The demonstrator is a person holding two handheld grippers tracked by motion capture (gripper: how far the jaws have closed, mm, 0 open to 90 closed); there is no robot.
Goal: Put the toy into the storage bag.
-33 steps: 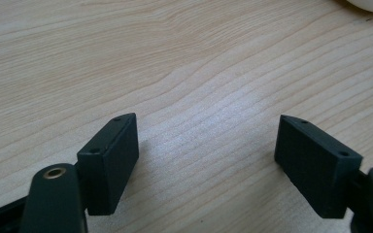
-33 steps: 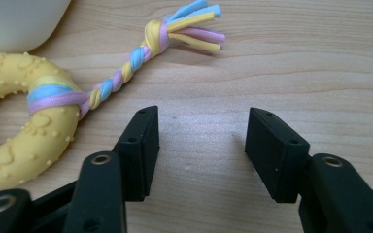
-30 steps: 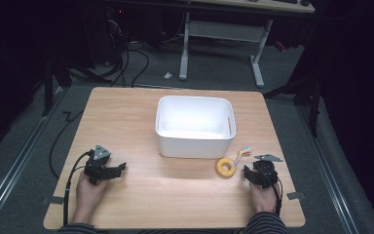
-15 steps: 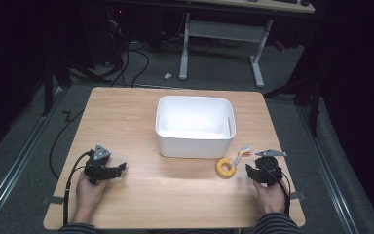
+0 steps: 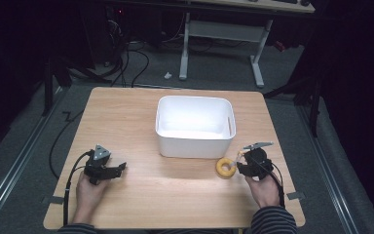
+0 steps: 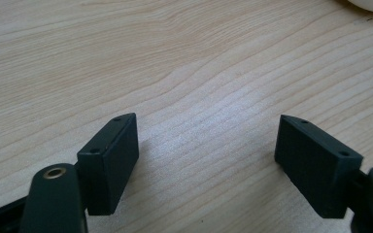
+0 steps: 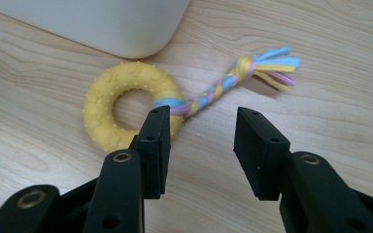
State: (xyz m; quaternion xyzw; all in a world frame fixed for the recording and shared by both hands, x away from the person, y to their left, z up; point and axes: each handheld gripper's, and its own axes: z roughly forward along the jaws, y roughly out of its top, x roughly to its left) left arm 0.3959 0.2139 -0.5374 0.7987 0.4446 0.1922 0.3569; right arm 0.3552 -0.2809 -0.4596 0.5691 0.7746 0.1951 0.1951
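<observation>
A yellow rubber ring toy point(image 5: 225, 173) with a braided rope tail lies on the wooden table point(image 5: 175, 195), just in front of the white bin point(image 5: 195, 142). My right gripper point(image 5: 240, 165) hovers right of the ring, pointing at it. In the right gripper view the ring point(image 7: 102, 104) and its braid point(image 7: 223, 85) lie just beyond the right gripper point(image 7: 201, 145). Its jaws have just been closing but stand apart with nothing between them. My left gripper point(image 5: 121, 168) rests at the table's left front, and in its own view the left gripper point(image 6: 206, 160) is wide open over bare wood.
The white bin's interior looks empty from above, and its rounded corner point(image 7: 102, 24) sits close behind the ring. Table legs and cables point(image 5: 126, 58) lie on the dark floor beyond the far edge. Bare wood stretches between the two hands.
My right hand has lifted and moved a little forward and left toward the ring. The left hand and the toy have stayed put.
</observation>
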